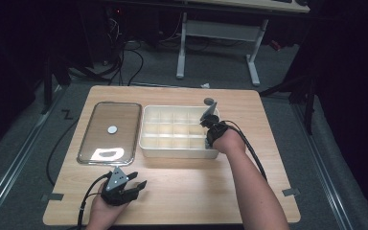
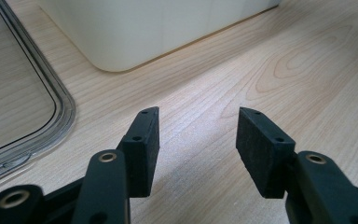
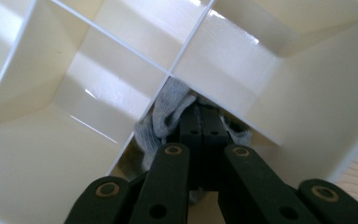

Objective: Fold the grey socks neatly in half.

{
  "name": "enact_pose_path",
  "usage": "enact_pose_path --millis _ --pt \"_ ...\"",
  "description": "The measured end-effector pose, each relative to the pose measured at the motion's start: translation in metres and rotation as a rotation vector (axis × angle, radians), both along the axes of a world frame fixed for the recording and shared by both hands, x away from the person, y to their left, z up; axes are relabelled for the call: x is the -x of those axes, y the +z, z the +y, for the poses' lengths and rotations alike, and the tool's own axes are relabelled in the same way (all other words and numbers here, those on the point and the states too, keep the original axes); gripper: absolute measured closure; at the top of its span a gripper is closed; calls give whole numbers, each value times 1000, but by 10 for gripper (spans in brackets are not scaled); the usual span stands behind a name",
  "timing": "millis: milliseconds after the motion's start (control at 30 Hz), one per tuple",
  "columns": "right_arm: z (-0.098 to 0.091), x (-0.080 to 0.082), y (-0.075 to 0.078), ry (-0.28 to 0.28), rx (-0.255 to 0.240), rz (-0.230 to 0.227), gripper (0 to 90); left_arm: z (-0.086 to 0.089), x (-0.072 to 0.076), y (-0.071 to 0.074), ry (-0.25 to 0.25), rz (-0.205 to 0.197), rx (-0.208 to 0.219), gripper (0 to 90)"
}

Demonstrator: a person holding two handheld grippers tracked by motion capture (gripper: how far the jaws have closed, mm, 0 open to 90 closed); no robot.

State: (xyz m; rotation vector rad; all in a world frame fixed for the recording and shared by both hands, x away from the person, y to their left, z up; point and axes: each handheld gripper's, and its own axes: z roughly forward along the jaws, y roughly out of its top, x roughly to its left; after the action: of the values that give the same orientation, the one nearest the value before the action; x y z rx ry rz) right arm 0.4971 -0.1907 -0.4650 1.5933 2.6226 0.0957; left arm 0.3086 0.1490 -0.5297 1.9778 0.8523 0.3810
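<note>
At centre of the right gripper view, a grey sock [image 3: 165,119] sits pinched between the closed jaws of the right gripper [image 3: 200,128], bunched against the crossing of two dividers and pressed into a compartment of the cream divided organiser box [image 3: 51,154]. The fabric spills to the left of the pads and a smaller fold shows to their right; the part under the jaws is hidden, so whether it is a single sock or a rolled pair cannot be determined. The grip is judged to serve for lowering the sock into the cell, with the jaws kept together until it is seated. Seen from the high view, the right gripper [image 1: 210,128] reaches into the right end of the box [image 1: 172,150], with the hand covering the cell concerned. A clear lid [image 1: 109,132] lies flat to the left of the box, presumably set aside so that the compartments remain accessible. At lower left, the left gripper [image 1: 136,184] hovers low over the wooden table [image 1: 196,191], jaws spread wide with nothing between them. A small grey object [image 1: 209,101] behind the box is too small to identify.
</note>
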Motion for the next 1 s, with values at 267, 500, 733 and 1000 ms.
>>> enact_pose_path --millis 267,500,733,1000 --pt "0 5 12 4 23 -20 900 0 -1 0 0 1 -1 500" --pt "7 14 45 36 -21 -96 900 -1 0 0 -6 0 -12 500" --pt "11 10 18 25 0 -49 900 0 0 0 -3 5 -5 498" --pt "8 -1 -1 -3 -16 11 900 0 0 -1 -4 10 -2 498"
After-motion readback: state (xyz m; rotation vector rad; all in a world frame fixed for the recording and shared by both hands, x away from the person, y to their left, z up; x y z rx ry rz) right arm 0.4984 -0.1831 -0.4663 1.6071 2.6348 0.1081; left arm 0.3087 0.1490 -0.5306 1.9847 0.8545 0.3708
